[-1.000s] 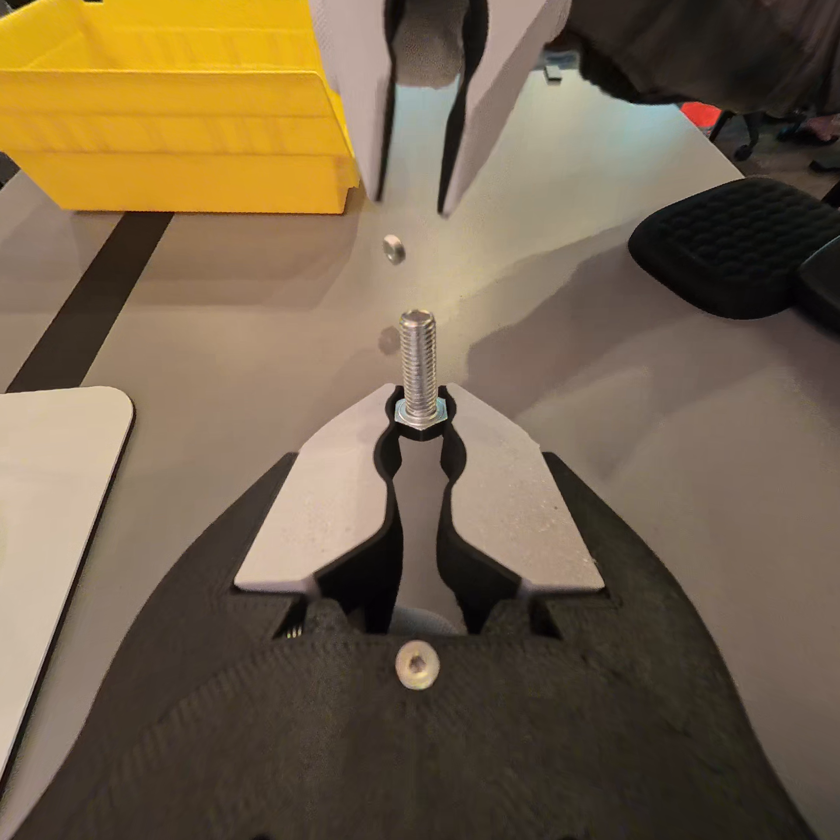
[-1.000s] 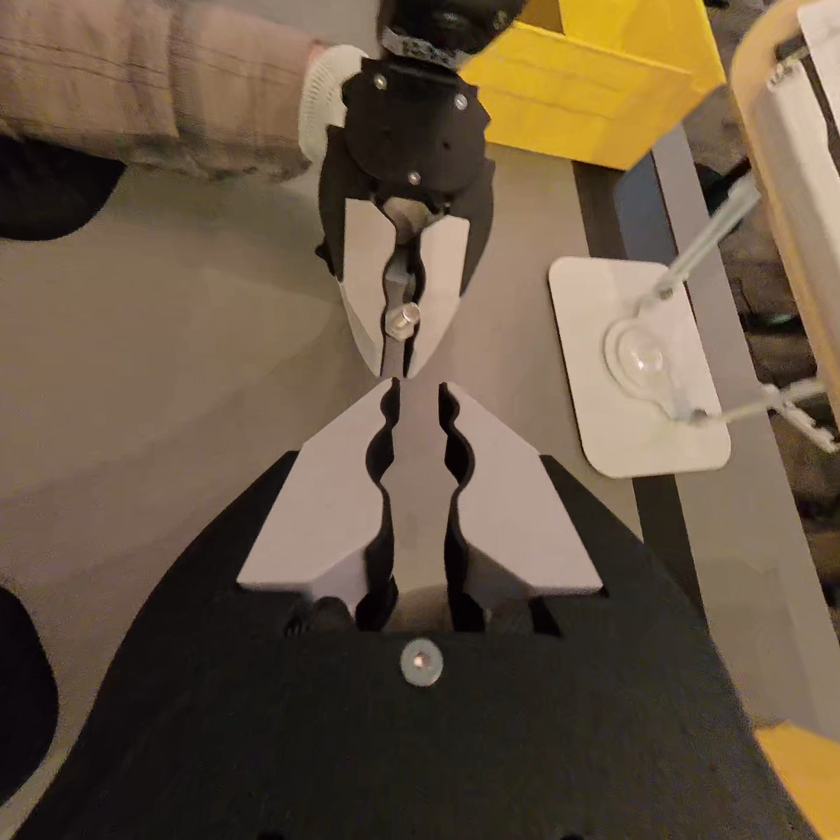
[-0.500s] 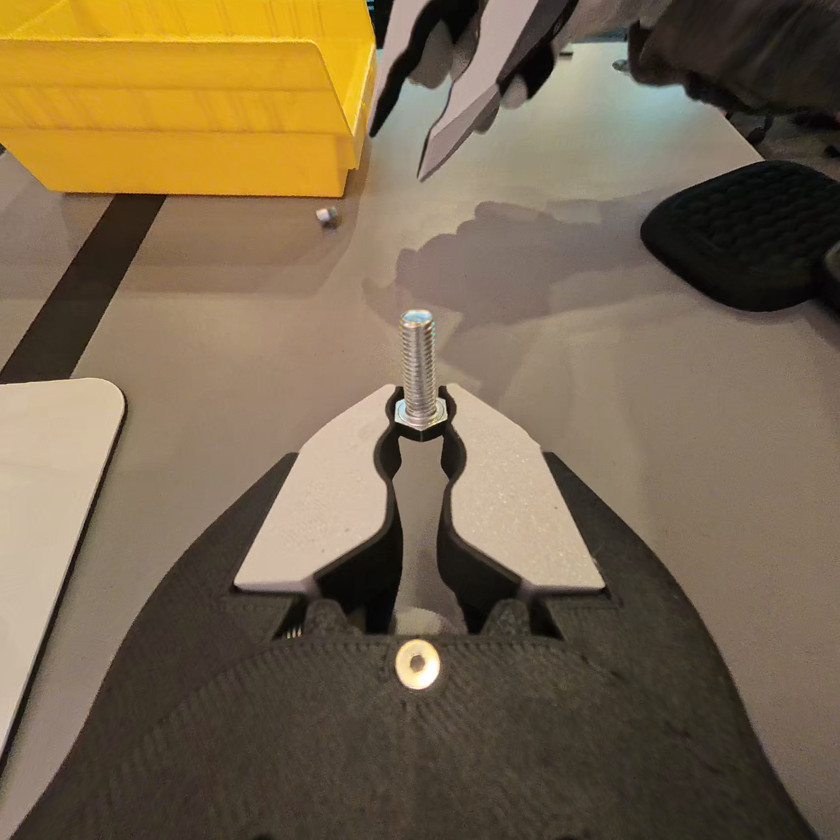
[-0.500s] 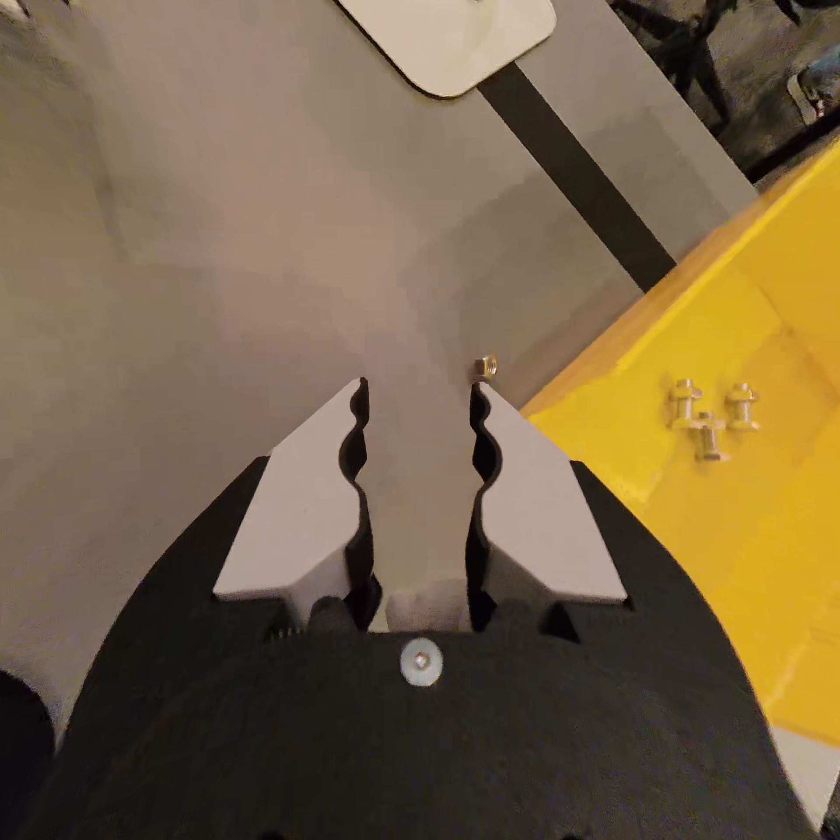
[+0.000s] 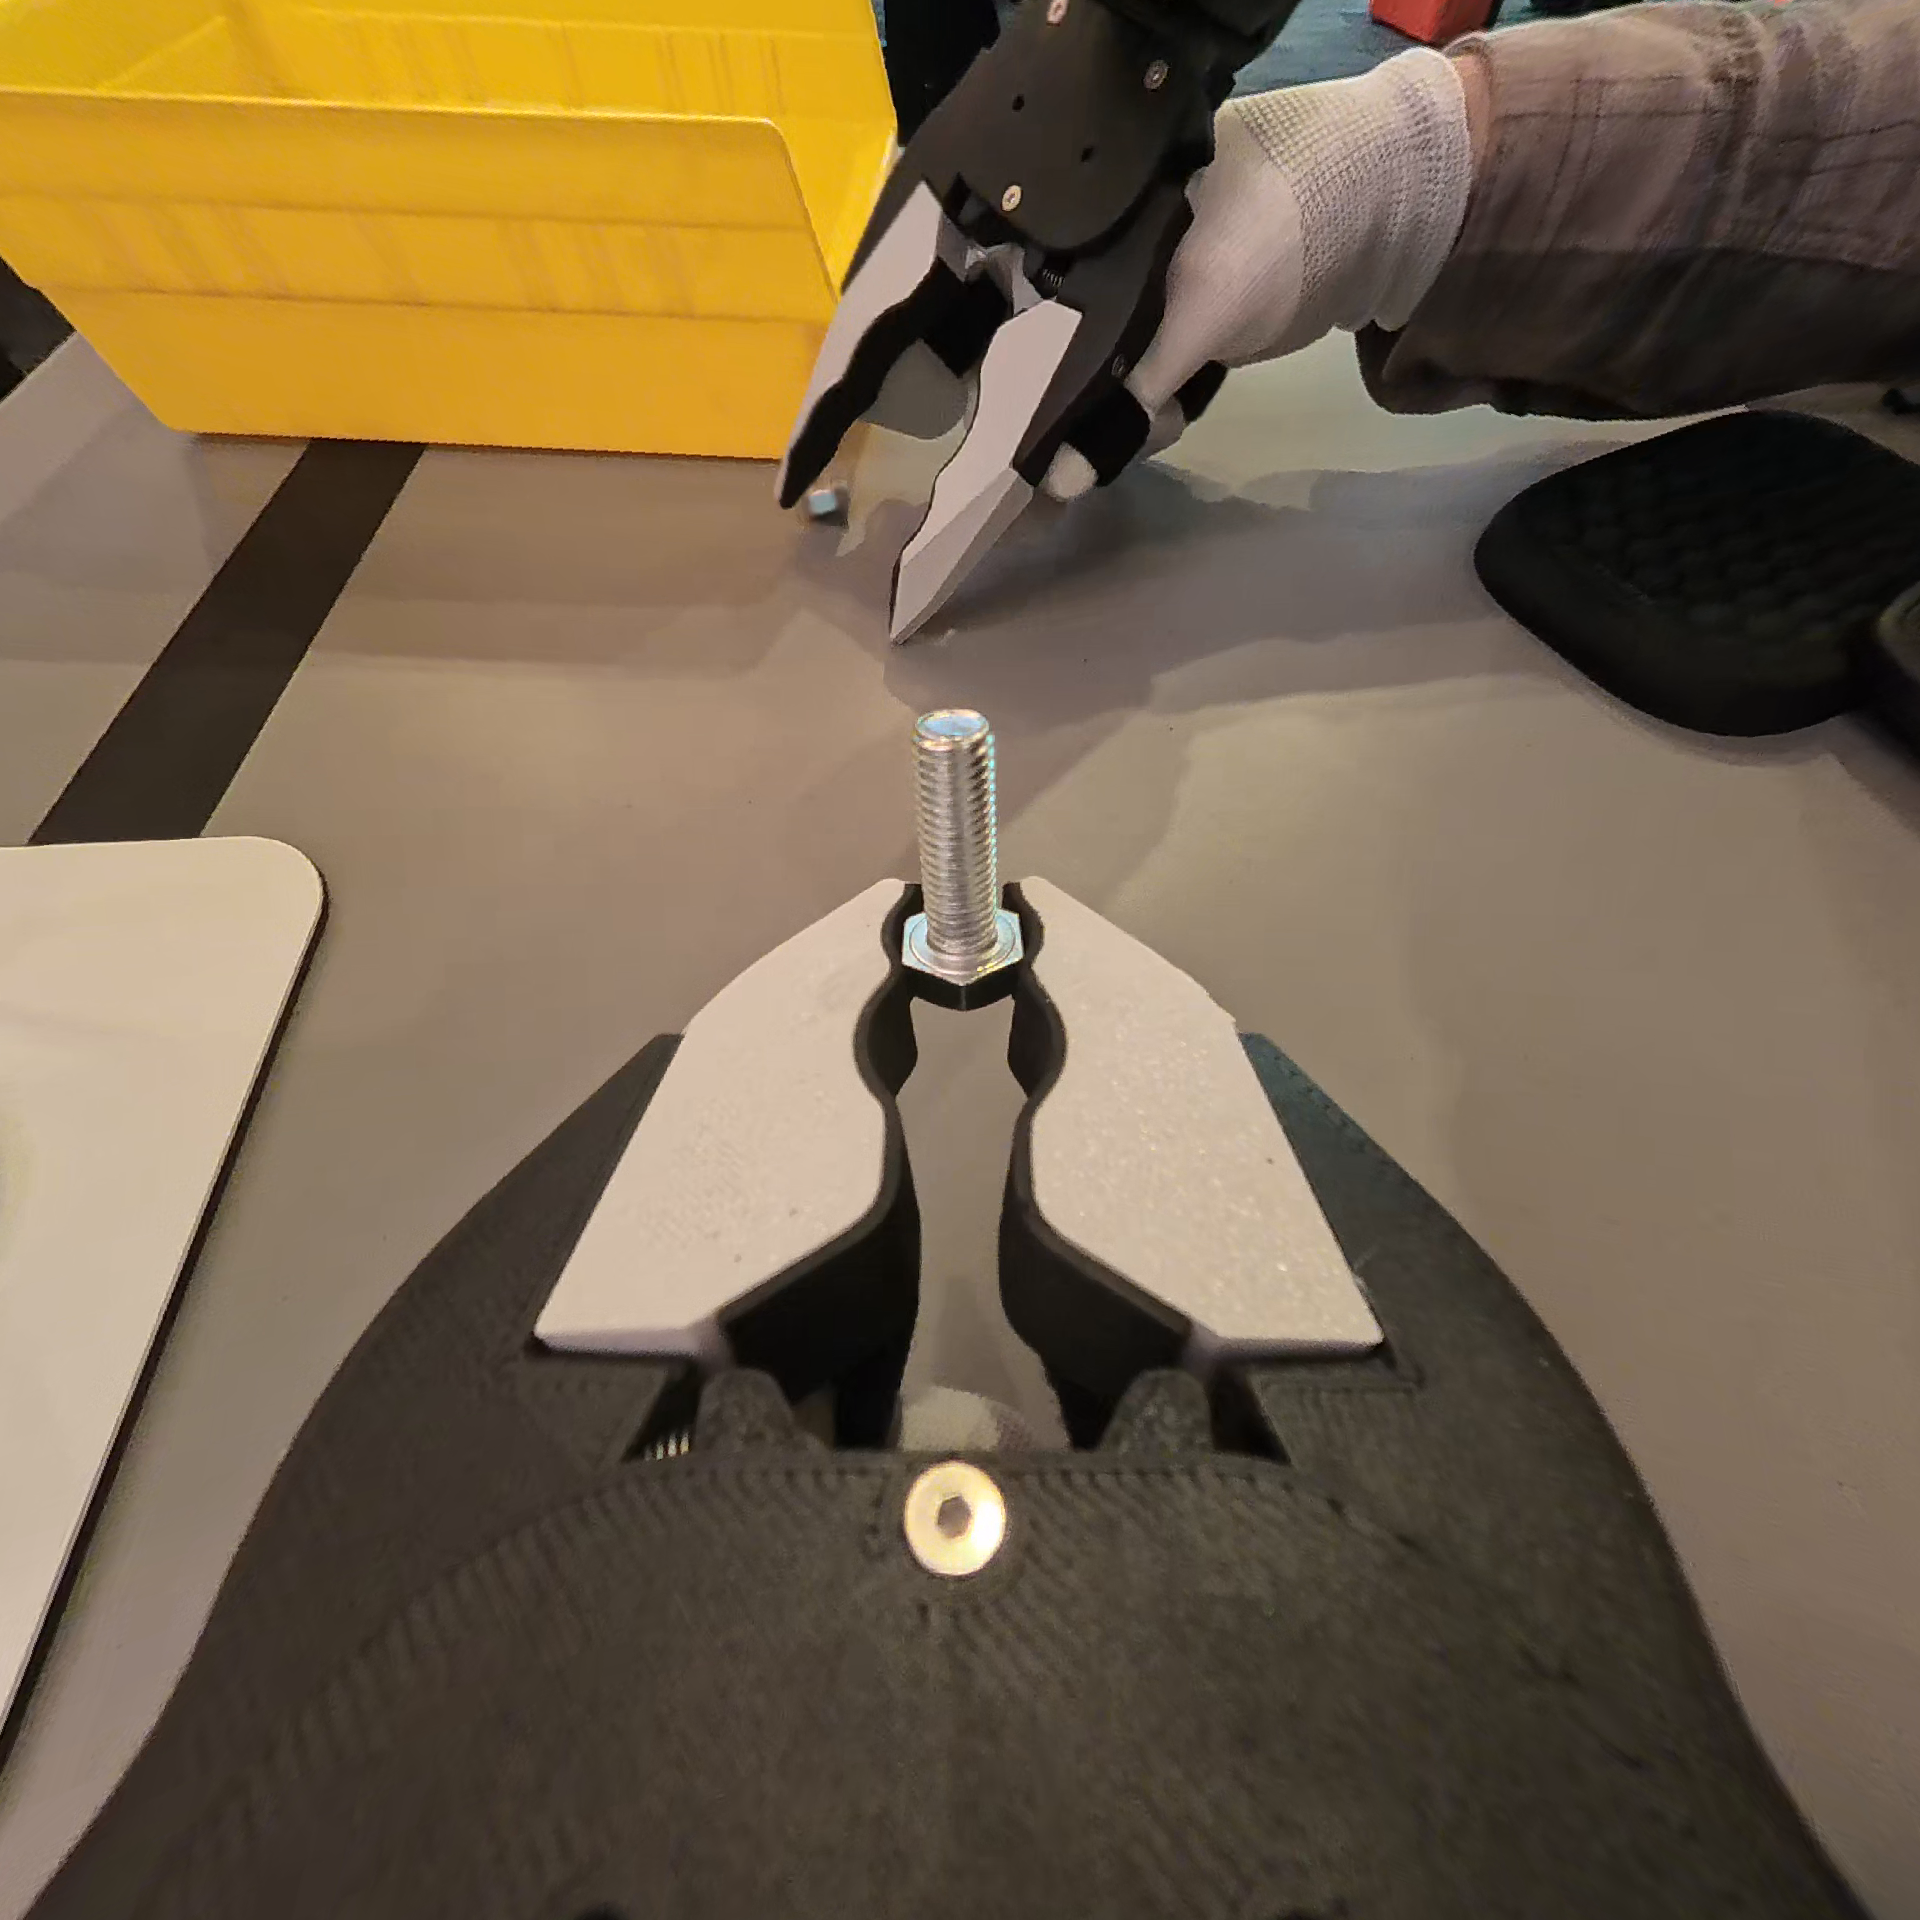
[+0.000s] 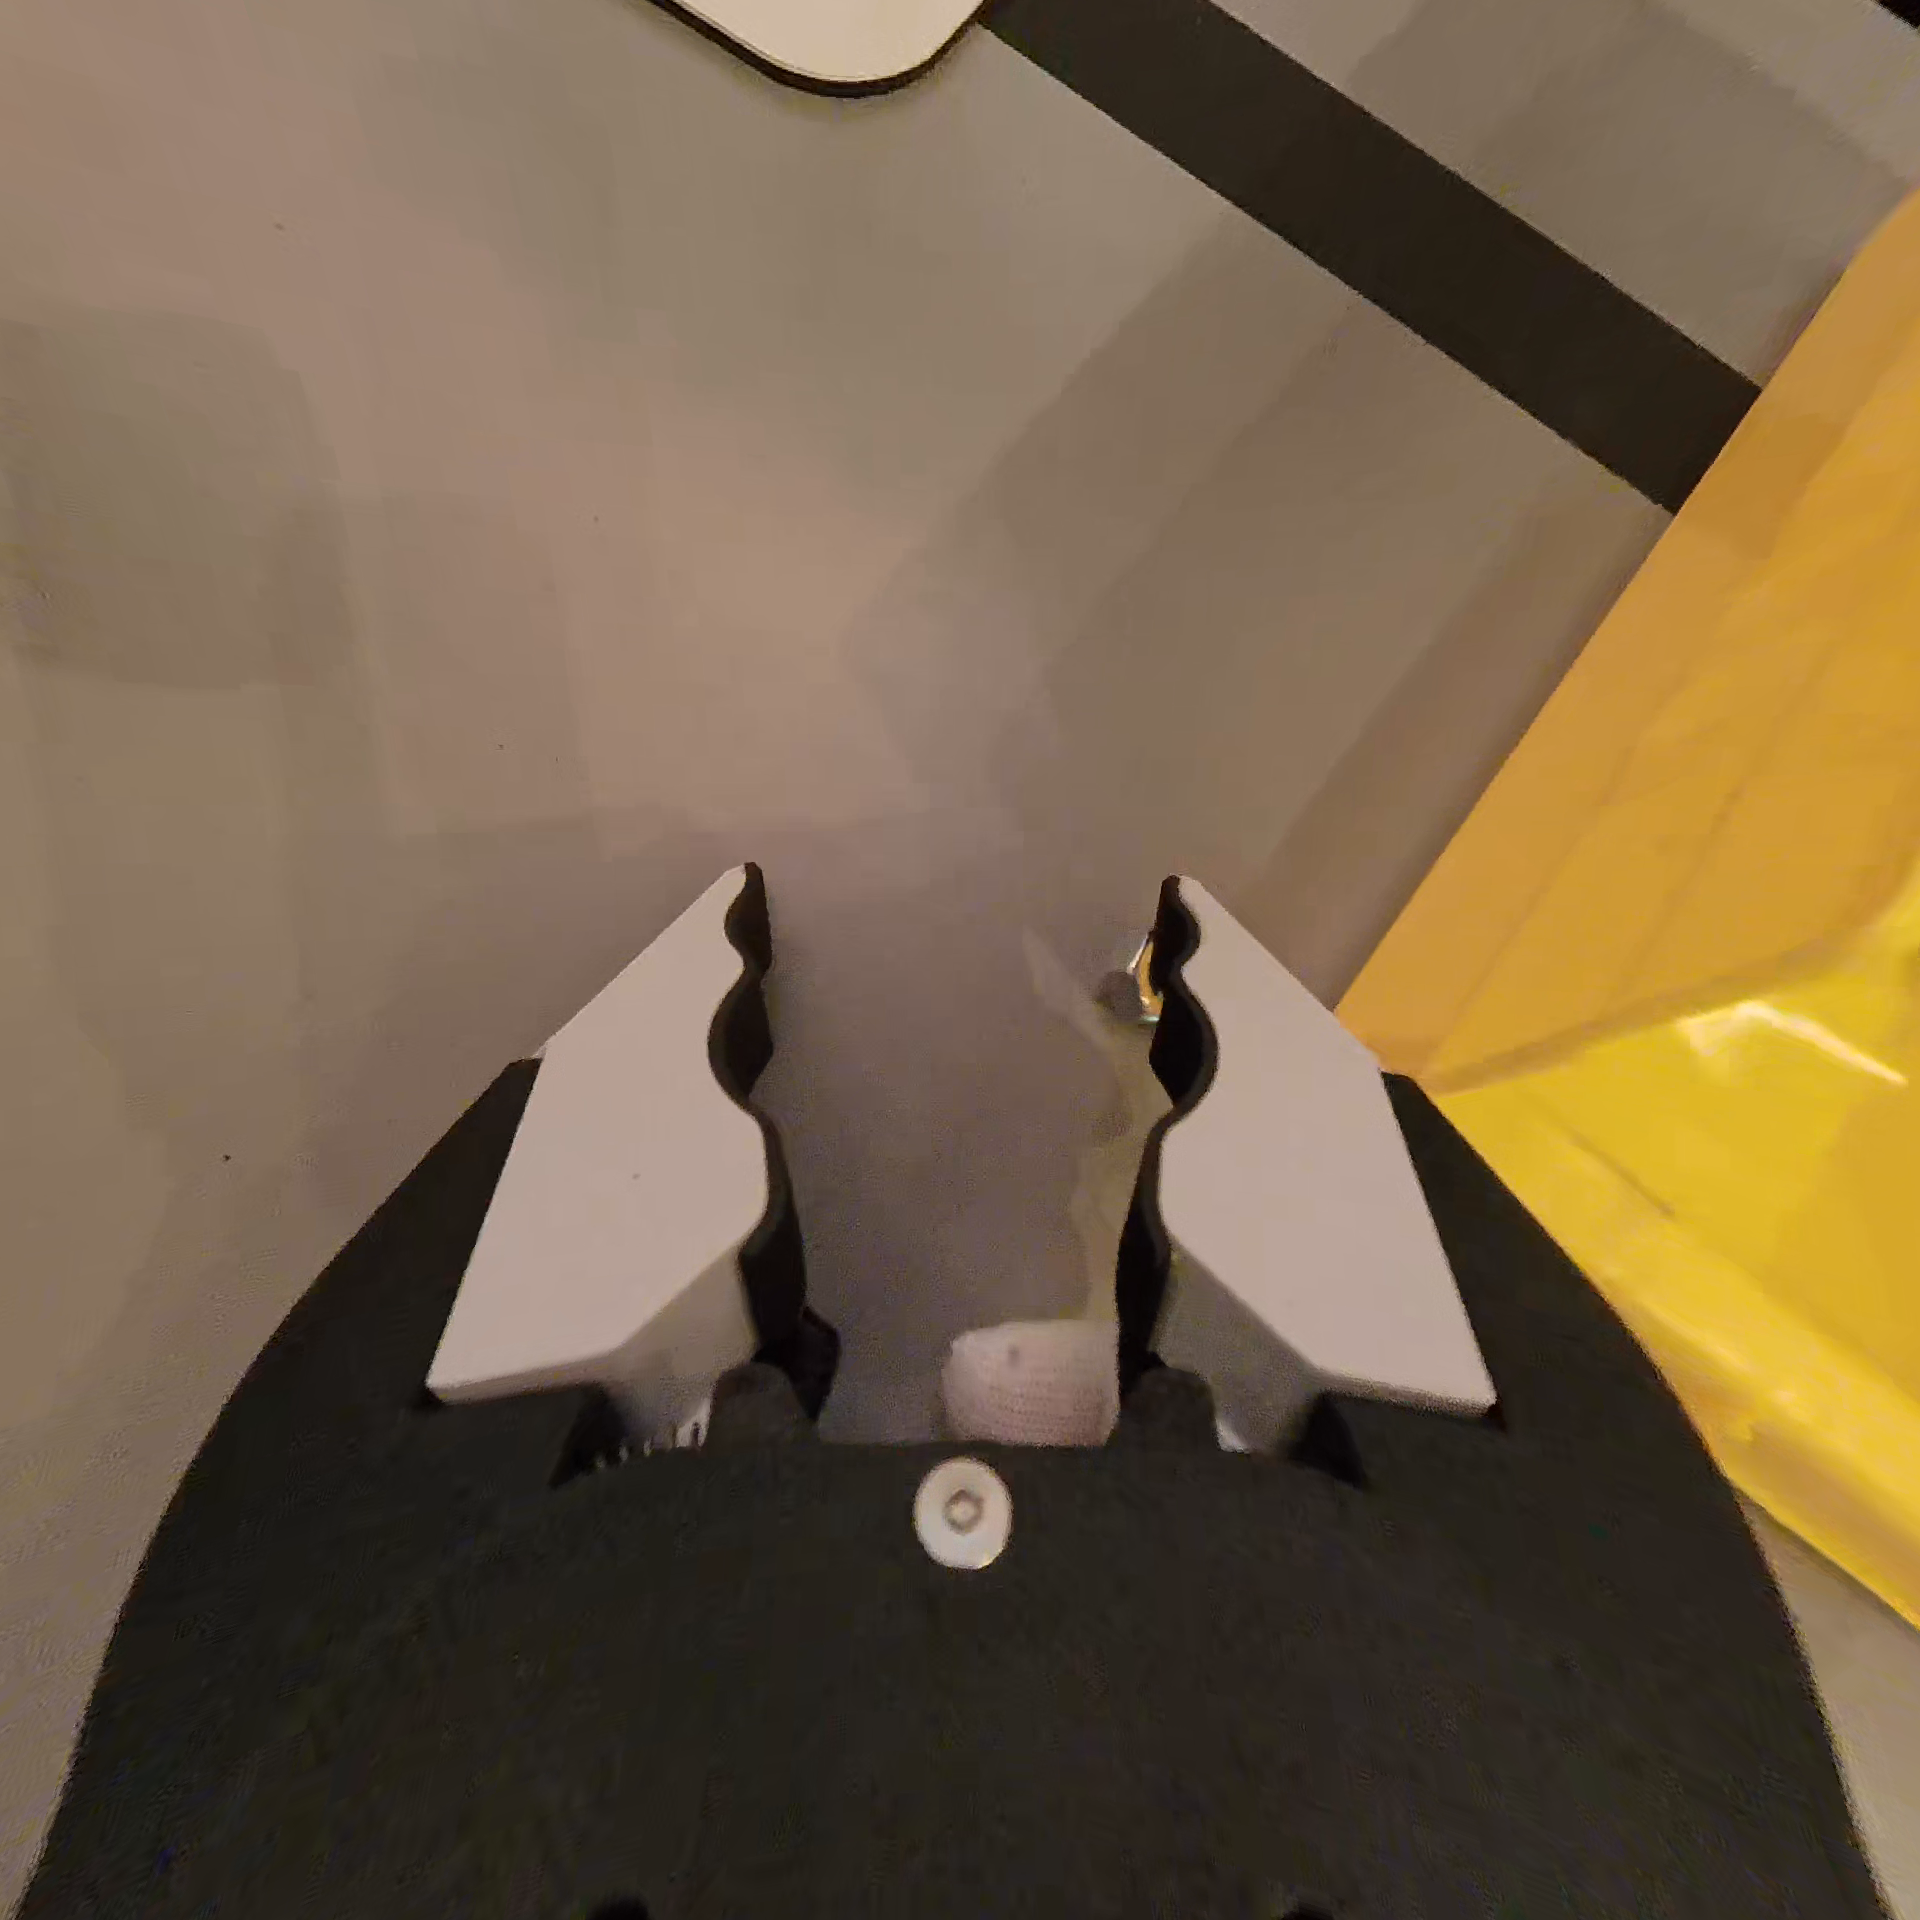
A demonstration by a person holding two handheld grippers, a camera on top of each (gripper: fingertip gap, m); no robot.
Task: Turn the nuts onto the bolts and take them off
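Note:
My left gripper (image 5: 961,920) is shut on the hex head of a silver bolt (image 5: 956,831), whose bare threaded shaft stands upright above the fingertips. A small silver nut (image 5: 824,503) lies on the grey table in front of the yellow bin. My right gripper (image 6: 961,883) is open and empty, lowered over that nut (image 6: 1127,987), which lies just inside its right finger (image 6: 1278,1122). In the left wrist view the right gripper (image 5: 847,551) shows beyond the bolt, held by a white-gloved hand (image 5: 1309,218), tips near the table.
A yellow bin (image 5: 436,249) stands at the back left, and it fills the right side of the right wrist view (image 6: 1662,935). A white plate (image 5: 114,1091) lies at the left. A black cushion (image 5: 1714,571) lies at the right. A black stripe (image 5: 218,644) crosses the grey table (image 5: 1455,1039).
The right gripper left the bolt, swung toward the yellow bin, opened wider and came down over the loose nut. The nut rolled to the bin's front. The left gripper kept holding the bolt.

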